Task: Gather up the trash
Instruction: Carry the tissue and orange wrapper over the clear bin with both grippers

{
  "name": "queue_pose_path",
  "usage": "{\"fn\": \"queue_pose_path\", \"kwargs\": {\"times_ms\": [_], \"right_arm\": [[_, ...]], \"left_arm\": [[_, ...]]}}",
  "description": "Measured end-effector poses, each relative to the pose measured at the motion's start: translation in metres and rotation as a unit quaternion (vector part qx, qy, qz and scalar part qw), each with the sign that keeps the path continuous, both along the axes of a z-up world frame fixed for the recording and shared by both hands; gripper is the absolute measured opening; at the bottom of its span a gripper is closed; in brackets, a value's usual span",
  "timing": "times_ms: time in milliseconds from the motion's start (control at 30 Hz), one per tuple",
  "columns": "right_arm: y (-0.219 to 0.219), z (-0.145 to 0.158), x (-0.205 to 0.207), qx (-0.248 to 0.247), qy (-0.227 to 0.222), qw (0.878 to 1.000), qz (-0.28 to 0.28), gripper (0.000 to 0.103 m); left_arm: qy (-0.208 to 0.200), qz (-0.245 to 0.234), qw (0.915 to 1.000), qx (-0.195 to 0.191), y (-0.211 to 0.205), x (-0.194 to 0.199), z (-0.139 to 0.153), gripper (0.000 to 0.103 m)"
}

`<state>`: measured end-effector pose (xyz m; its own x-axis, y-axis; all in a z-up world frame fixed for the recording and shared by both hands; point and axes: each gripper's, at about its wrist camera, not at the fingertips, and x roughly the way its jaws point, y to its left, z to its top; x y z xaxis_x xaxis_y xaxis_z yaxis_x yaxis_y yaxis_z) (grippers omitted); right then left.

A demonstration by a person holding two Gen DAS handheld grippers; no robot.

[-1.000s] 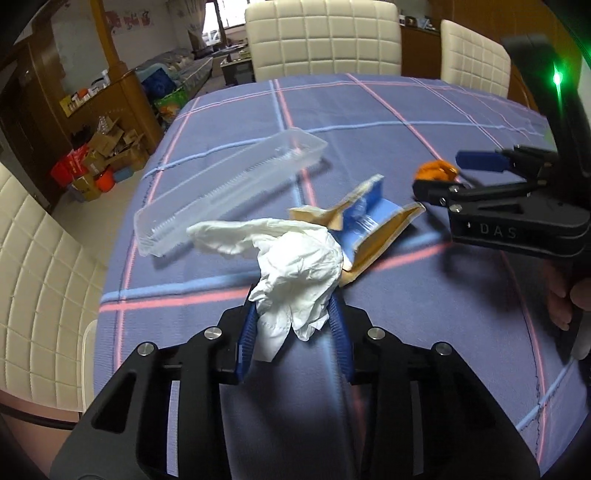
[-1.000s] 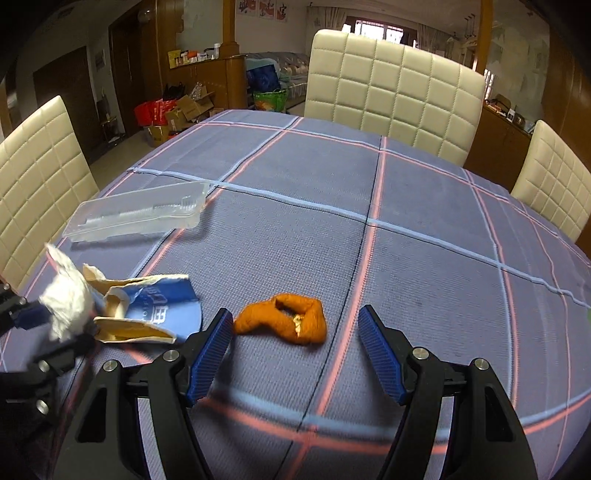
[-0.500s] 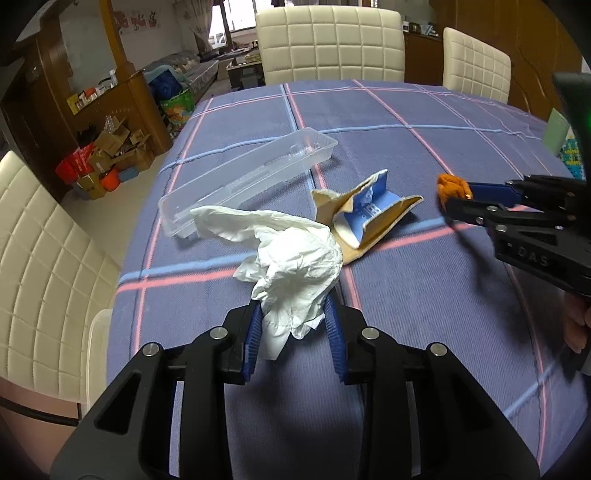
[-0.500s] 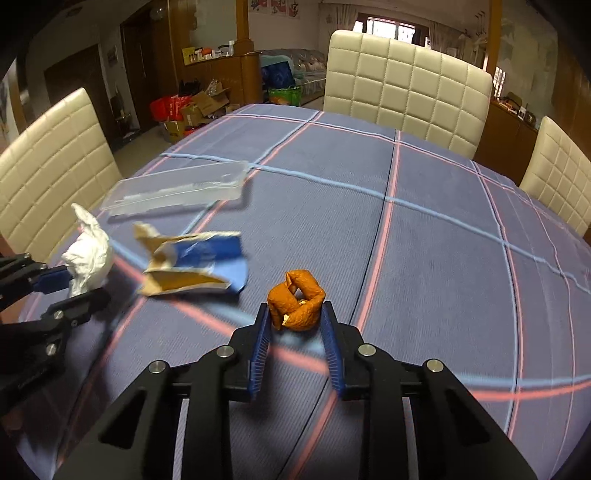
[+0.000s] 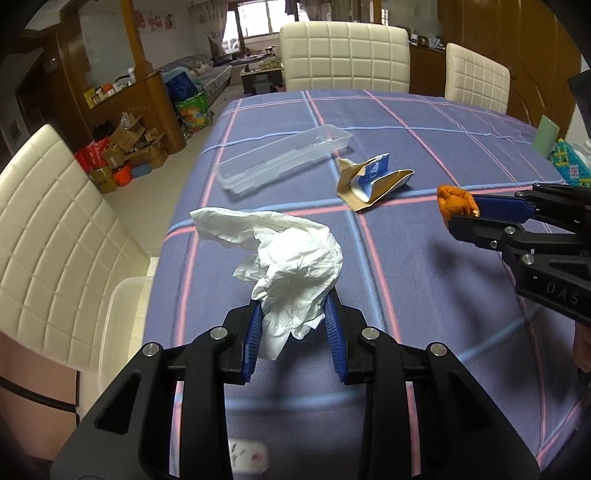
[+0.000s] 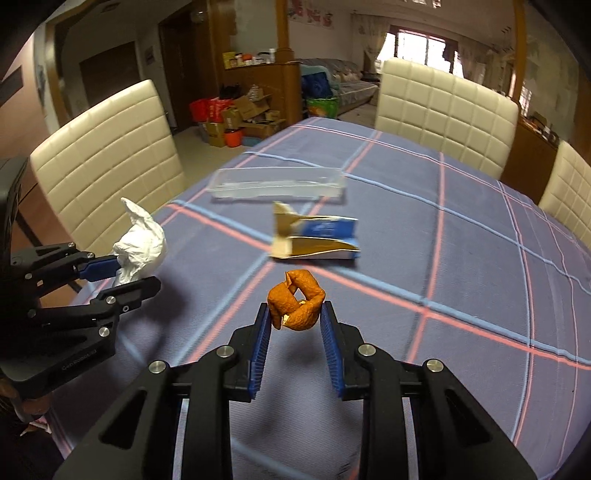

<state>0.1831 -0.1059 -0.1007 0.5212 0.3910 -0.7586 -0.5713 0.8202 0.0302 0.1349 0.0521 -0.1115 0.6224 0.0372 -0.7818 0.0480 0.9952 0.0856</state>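
Purple plaid tablecloth (image 5: 424, 288), clear plastic tray (image 5: 284, 158) and torn blue-brown carton (image 5: 373, 177) resting on it, uncollected
White crumpled tissue (image 5: 291, 266) pinched in left gripper (image 5: 293, 332), lifted off cloth
Orange peel (image 6: 295, 304) clamped in right gripper (image 6: 295, 332), likewise raised
Carry step, by appearance; next calls for reaching bin, possibly white container (image 5: 118, 325) beside table, and releasing there

Daylight enters from the windows (image 5: 255, 20) at the top of both views, blown out to white, and leaves the room evenly and softly lit with faint shadows on the worktop (image 6: 461, 258). Fisheye bending curves the edges, the corners vignette to black, and the clear tray (image 6: 277, 182) near the centre of the right wrist view smears with motion blur.
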Motion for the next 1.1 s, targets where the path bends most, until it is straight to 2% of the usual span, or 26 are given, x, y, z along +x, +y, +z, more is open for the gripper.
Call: {"fn": "queue_pose_path", "kwargs": {"times_ms": [367,667,1100], "right_arm": [[0.050,0.013,-0.036,-0.006,-0.013,0.999,0.045,0.027],[0.096,0.018,-0.044,-0.019,-0.019,0.996,0.082,0.027],[0.166,0.015,-0.043,-0.020,-0.020,0.990,0.137,0.027]], "left_arm": [[-0.020,0.036,0.9992,-0.003,0.040,-0.037,0.009,0.033],[-0.044,0.079,0.9958,0.016,0.079,-0.060,0.015,0.033],[-0.043,0.137,0.9892,0.030,0.133,-0.071,0.008,0.033]]}}
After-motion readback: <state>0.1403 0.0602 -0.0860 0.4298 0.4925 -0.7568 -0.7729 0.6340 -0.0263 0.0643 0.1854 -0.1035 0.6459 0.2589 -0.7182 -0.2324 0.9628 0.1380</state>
